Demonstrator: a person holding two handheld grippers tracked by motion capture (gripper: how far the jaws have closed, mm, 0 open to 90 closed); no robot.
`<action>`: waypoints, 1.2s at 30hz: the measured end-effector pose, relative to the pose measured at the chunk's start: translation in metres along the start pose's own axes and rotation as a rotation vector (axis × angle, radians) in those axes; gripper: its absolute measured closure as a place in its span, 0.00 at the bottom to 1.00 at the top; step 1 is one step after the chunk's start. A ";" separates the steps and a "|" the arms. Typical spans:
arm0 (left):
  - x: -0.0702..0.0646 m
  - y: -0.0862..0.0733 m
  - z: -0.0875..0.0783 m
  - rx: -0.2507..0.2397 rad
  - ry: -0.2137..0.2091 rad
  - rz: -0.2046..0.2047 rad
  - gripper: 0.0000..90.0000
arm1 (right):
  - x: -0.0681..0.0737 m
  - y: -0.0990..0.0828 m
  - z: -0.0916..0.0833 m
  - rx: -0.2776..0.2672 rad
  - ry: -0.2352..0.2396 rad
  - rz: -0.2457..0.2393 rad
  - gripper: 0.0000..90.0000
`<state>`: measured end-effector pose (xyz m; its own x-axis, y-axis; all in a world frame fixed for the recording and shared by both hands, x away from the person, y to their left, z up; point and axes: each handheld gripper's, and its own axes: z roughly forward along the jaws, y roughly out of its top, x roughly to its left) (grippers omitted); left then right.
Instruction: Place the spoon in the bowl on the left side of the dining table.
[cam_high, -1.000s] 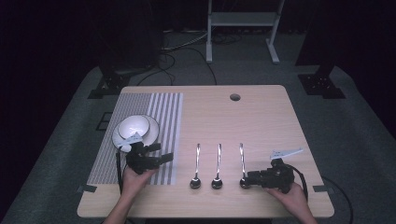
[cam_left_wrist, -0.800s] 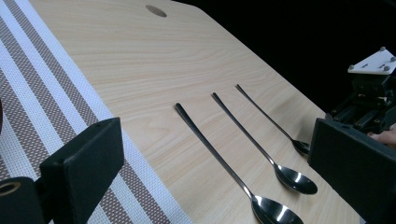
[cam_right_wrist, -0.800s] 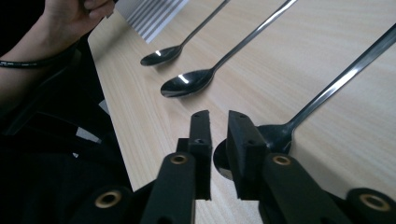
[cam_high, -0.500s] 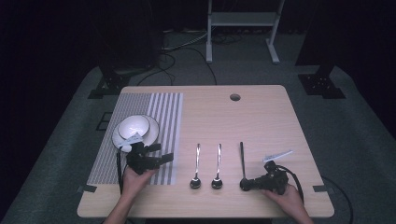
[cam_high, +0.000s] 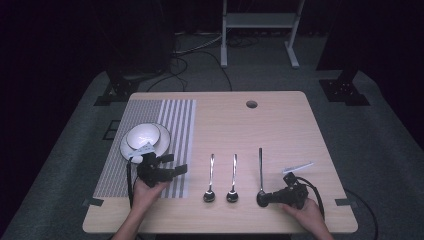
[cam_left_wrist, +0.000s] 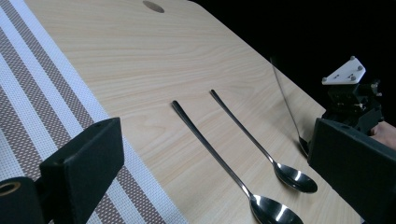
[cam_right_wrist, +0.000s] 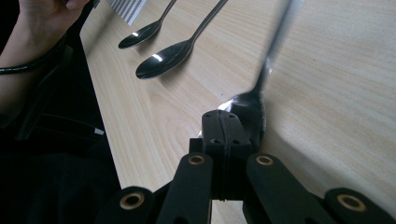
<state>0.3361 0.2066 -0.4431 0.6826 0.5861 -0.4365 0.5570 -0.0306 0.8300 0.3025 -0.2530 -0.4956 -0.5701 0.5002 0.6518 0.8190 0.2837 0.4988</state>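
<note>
Three metal spoons lie side by side near the table's front edge: the left spoon (cam_high: 210, 181), the middle spoon (cam_high: 233, 180) and the right spoon (cam_high: 260, 170). My right gripper (cam_high: 263, 199) lies low at the front right. Its jaws have just been closing and now pinch the right spoon's bowl (cam_right_wrist: 252, 109), whose handle runs away blurred. My left gripper (cam_high: 172, 167) hovers over the right edge of the striped placemat (cam_high: 150, 112). Its jaws stand wide apart with nothing between them (cam_left_wrist: 215, 154). Past them I see the left spoon (cam_left_wrist: 219, 161) and the middle spoon (cam_left_wrist: 261, 144).
A white bowl on a white plate (cam_high: 144, 137) sits on the placemat just behind my left gripper. A round cable hole (cam_high: 251, 104) is at the table's back. The right gripper with its pale plate (cam_left_wrist: 344, 72) shows beyond the left gripper's jaws.
My right gripper has sunk a little toward the table and its jaws have closed on the right spoon's bowl. The left gripper has kept still.
</note>
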 end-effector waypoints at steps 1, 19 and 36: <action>0.000 0.000 0.000 -0.001 0.001 -0.001 0.03 | -0.001 0.000 0.000 0.001 0.003 0.001 1.00; -0.018 0.005 0.018 0.037 -0.048 0.027 0.03 | -0.002 0.000 0.000 0.000 0.008 -0.002 1.00; -0.050 0.018 0.079 0.133 -0.154 0.032 0.05 | -0.001 0.000 0.000 0.004 0.005 -0.013 1.00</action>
<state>0.3492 0.1125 -0.4331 0.7593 0.4531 -0.4671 0.5847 -0.1599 0.7953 0.3034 -0.2536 -0.4960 -0.5810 0.4924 0.6480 0.8118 0.2937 0.5047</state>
